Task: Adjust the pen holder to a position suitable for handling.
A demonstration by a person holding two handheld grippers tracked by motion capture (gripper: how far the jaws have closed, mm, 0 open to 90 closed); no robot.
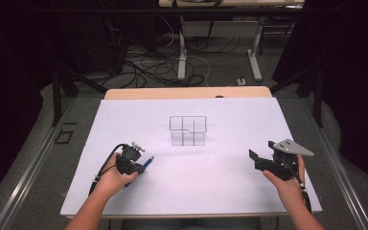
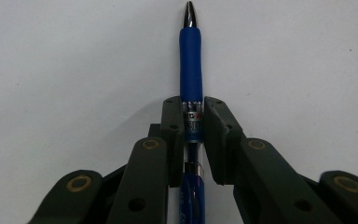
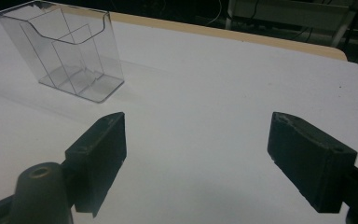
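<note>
A blue pen [image 2: 191, 60] with a silver tip lies between the jaws of my left gripper [image 2: 193, 114], which is shut on its barrel just behind the blue grip. In the high view that left gripper [image 1: 141, 165] sits low over the white table at the front left, with the pen [image 1: 148, 162] poking out toward the upper right. A clear plastic organizer [image 1: 188, 130] with several compartments stands upright mid-table, also the organizer [image 3: 65, 49] at the upper left of the right gripper view. My right gripper [image 1: 261, 152] is open at the front right, the right gripper [image 3: 196, 158] holding nothing.
The white table [image 1: 220, 191] has a wooden strip [image 1: 187, 92] along its far edge. Beyond it, table legs and loose cables [image 1: 172, 67] lie on the dark floor. A metal rail [image 1: 28, 167] runs along the left side.
</note>
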